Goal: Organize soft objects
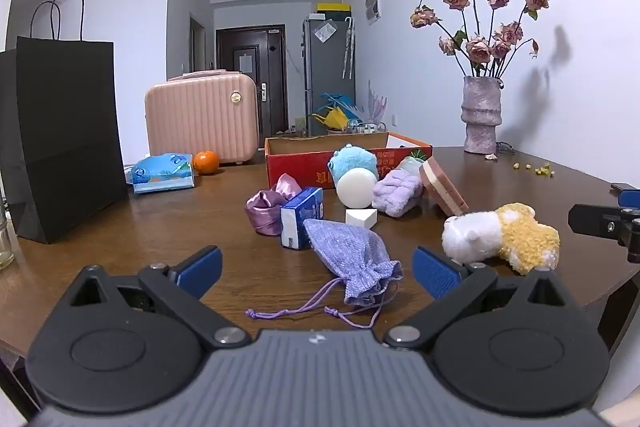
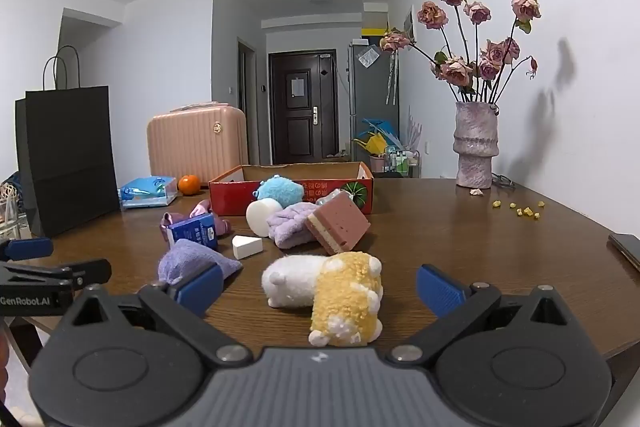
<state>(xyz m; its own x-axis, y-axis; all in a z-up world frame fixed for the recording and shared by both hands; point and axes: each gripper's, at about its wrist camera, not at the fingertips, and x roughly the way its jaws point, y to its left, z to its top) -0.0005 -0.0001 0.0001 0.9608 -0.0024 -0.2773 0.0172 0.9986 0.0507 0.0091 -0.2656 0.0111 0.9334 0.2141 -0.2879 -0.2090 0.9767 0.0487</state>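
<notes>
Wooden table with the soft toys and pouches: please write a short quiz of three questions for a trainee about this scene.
1. True or false: the white and yellow plush toy lies in front of the right gripper, not clamped by its fingers.
2. What lies nearest ahead of the left gripper? A) round orange fruit B) lilac glittery drawstring pouch C) grey-pink ceramic vase
3. Fill in: the light blue fluffy plush toy leans against the red cardboard ____.

Key: 1 true; 2 B; 3 box.
</notes>
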